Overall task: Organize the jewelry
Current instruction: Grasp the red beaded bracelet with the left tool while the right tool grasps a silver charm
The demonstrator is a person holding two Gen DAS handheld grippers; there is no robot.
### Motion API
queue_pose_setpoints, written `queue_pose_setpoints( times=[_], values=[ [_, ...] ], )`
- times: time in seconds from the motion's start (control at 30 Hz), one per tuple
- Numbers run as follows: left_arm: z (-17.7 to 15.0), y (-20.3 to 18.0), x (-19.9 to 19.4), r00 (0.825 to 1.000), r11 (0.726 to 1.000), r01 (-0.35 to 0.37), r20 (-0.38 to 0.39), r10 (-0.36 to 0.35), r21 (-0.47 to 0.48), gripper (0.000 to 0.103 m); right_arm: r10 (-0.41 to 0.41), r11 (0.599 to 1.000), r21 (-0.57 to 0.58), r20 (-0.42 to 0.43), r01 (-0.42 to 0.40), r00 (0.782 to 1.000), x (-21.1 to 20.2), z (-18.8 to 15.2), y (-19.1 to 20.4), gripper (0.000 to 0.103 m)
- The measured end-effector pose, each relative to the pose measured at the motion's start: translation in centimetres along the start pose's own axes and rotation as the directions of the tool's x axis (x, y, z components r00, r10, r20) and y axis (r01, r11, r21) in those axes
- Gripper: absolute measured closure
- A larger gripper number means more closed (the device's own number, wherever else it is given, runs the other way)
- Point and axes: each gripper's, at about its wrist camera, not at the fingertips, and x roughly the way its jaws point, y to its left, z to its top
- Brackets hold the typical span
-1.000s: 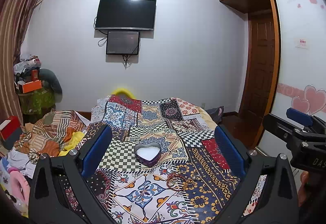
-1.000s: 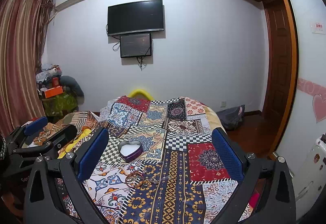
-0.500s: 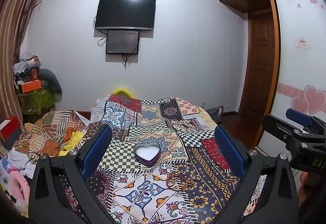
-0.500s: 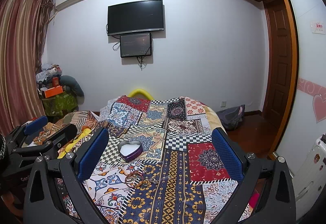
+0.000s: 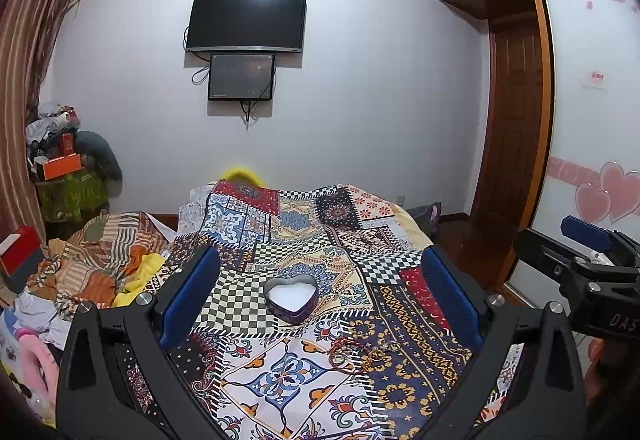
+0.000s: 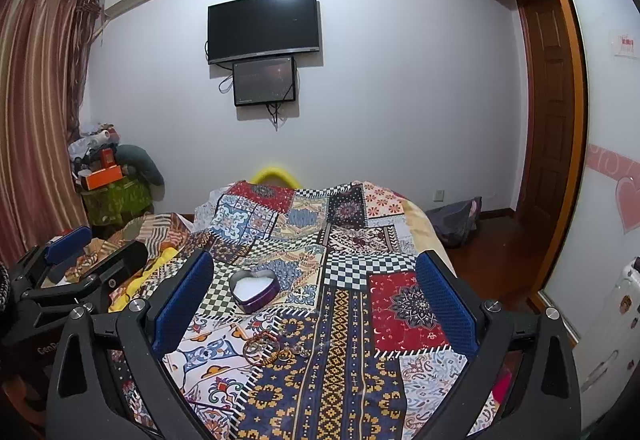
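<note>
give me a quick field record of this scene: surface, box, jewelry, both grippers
surface: bed with patchwork cover
box: heart-shaped tin, open, white lining, nothing visible inside
jewelry: bangles piled loose on the cover, nearer the cameras than the tin, apart from it
left gripper: open, holding nothing, above the cover
right gripper: open, holding nothing, above the cover
task state: no jewelry in the tin yet

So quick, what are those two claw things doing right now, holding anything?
Left gripper: jaws wide open, holding nothing.
Right gripper: jaws wide open, holding nothing.
</note>
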Motion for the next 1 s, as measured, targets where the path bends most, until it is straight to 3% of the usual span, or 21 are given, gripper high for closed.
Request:
queue_pose_setpoints(
  times=[0.23, 0.47, 0.53, 0.63, 0.77, 1.0],
  values=[
    [-1.0, 0.6, 2.3, 0.999, 1.000, -0.014, -0.046, 0.014, -0.007, 0.002, -0.018, 1.000, 0.010, -0.062, 0.018, 0.998, 2.3, -1.0, -0.6, 0.003],
    [-4.0, 2.6, 7.3, 0.980, 0.999, -0.043, -0.198, 0.037, -0.025, 0.002, -0.029, 0.999, 0.024, -0.210, 0.035, 0.977, 6.4, -3.8, -2.0, 0.003],
    [-5.2, 3.3, 8.7, 0.969, 0.998, -0.035, -0.247, 0.023, -0.046, 0.003, -0.035, 0.999, 0.014, -0.259, 0.040, 0.965, 7.6, -4.7, -2.3, 0.003],
    [-7.0, 4.2, 10.6, 0.943, 0.996, -0.046, -0.333, 0.016, -0.082, 0.017, -0.043, 0.999, -0.005, -0.314, 0.044, 0.948, 8.9, -6.1, -2.7, 0.003],
    [-8.9, 4.8, 12.6, 0.909, 0.995, -0.050, -0.417, 0.009, -0.087, 0.018, -0.038, 0.999, -0.041, -0.397, 0.024, 0.917, 10.5, -8.1, -2.7, 0.005],
    [-11.4, 4.5, 14.9, 0.866, 0.997, -0.020, -0.499, -0.017, -0.068, 0.025, 0.026, 0.998, -0.042, -0.480, -0.052, 0.877, 12.4, -10.1, -2.2, 0.032]
  ],
)
